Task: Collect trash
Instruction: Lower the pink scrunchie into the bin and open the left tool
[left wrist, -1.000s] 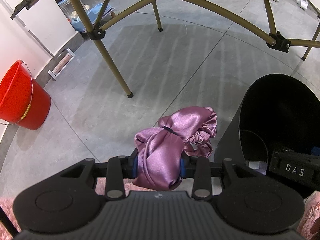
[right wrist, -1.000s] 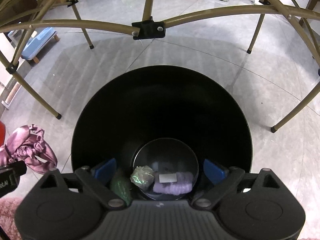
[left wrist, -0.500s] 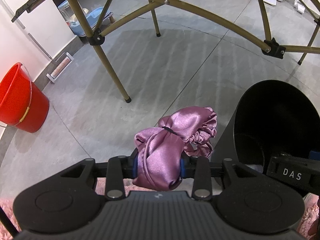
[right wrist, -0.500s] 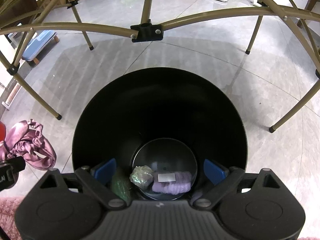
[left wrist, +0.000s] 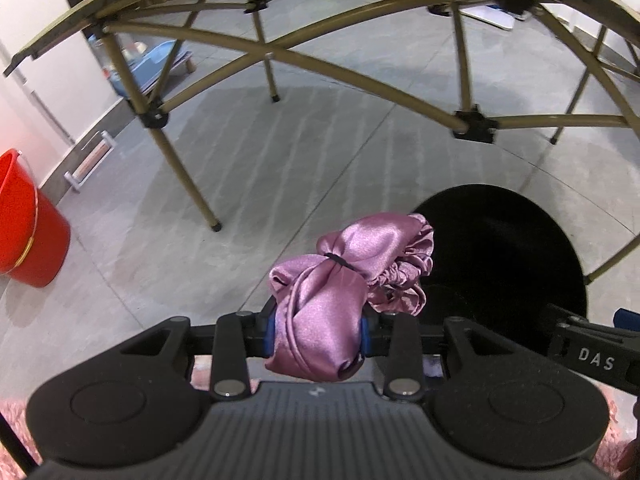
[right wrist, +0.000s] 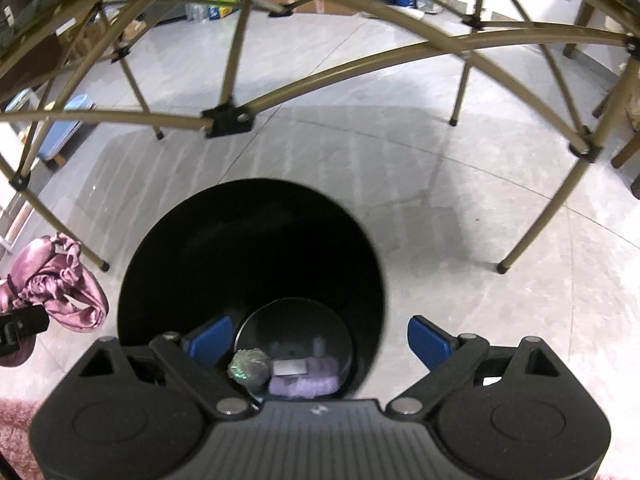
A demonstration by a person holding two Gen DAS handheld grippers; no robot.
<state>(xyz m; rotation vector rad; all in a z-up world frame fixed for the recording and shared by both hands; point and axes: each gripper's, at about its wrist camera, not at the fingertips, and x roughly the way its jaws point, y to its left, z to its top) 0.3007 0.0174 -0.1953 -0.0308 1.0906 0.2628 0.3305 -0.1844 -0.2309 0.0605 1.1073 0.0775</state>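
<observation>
Left tool (left wrist: 318, 330), clamped on the satin bonnet (left wrist: 344, 280) left of the black bin (left wrist: 520, 240), risks dropping it on the floor if released early; right tool (right wrist: 320, 342) is spread apart.

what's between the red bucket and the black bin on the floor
In the left wrist view, bare grey floor and one table leg stand between the red bucket and the bin. The satin cloth in the left claw hangs nearer the bin.

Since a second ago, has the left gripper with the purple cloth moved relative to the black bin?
Yes. The left gripper carried the purple cloth rightward; it now overlaps the black bin rim.
</observation>
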